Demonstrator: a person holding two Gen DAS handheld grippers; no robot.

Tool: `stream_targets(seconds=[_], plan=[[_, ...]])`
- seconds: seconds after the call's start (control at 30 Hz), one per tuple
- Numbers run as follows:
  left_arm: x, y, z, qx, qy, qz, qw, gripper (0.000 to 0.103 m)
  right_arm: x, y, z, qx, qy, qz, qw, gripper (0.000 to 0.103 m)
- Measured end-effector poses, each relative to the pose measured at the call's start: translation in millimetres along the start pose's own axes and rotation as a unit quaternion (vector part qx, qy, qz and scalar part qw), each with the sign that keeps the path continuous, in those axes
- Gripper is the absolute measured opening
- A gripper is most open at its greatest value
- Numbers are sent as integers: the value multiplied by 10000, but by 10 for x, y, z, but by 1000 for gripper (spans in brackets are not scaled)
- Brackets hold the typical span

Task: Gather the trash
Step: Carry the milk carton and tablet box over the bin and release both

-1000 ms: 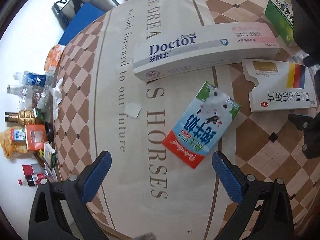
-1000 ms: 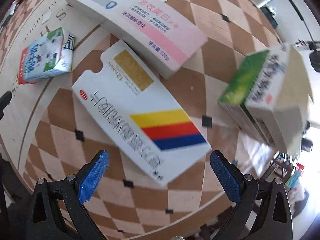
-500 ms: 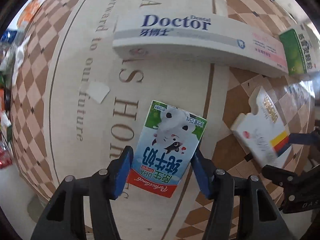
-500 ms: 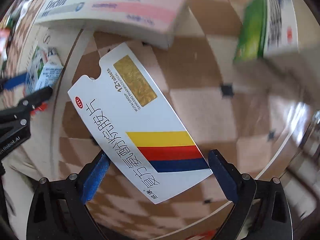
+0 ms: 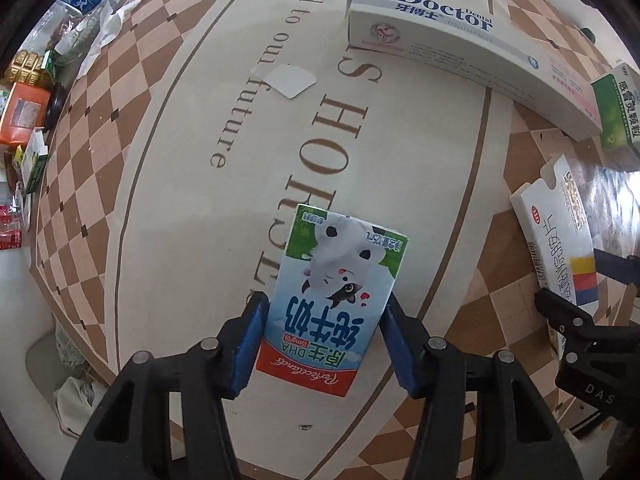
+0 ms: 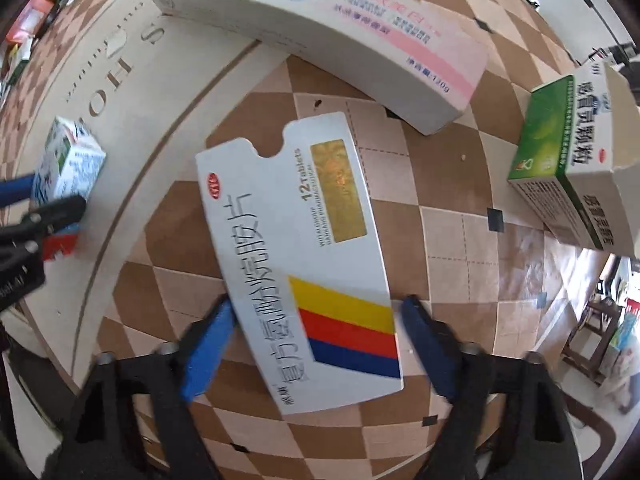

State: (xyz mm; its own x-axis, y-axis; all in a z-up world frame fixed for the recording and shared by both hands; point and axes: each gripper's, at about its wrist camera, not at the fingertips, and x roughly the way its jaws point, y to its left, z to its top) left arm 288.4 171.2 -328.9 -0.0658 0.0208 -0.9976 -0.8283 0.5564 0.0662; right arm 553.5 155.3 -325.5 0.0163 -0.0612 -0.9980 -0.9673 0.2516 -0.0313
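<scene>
A small blue, white and green milk carton [image 5: 334,298] lies flat on the round table, and my left gripper [image 5: 326,344] is shut on its near end, both blue pads against its sides. The carton also shows in the right wrist view [image 6: 68,168]. A flat white tablet box [image 6: 308,264] with yellow, red and blue stripes lies on the table between my right gripper's [image 6: 316,344] blue pads, which touch its two long edges. The tablet box also shows at the right of the left wrist view [image 5: 560,240].
A long white toothpaste box [image 5: 472,56] lies across the far side of the table; it also shows in the right wrist view [image 6: 320,36]. A green medicine box [image 6: 572,164] stands to the right. A small white paper scrap [image 5: 290,82] lies mid-table. Assorted packets [image 5: 28,100] crowd the left edge.
Both grippers moved in and closed: the left one onto the milk carton, the right one onto the tablet box. The right gripper's pads were wide apart a second ago.
</scene>
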Motion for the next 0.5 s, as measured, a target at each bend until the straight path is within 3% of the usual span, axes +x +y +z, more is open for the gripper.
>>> stream_targets(seconds=[0.23,0.4,0.5], plan=[[-268,245,-453,-25,-384,-221,9990,51,-101,-81,-417,767,-144,407,9961,78],[-505,630,-1109,-31,-723,-391,9966,51,-351,0,-871,1278,-498,938,9861,78],[-580,971,-1537,-38,-875,-496,9949,51,-487,288,-1405,1518,-701,1184,9788,78]])
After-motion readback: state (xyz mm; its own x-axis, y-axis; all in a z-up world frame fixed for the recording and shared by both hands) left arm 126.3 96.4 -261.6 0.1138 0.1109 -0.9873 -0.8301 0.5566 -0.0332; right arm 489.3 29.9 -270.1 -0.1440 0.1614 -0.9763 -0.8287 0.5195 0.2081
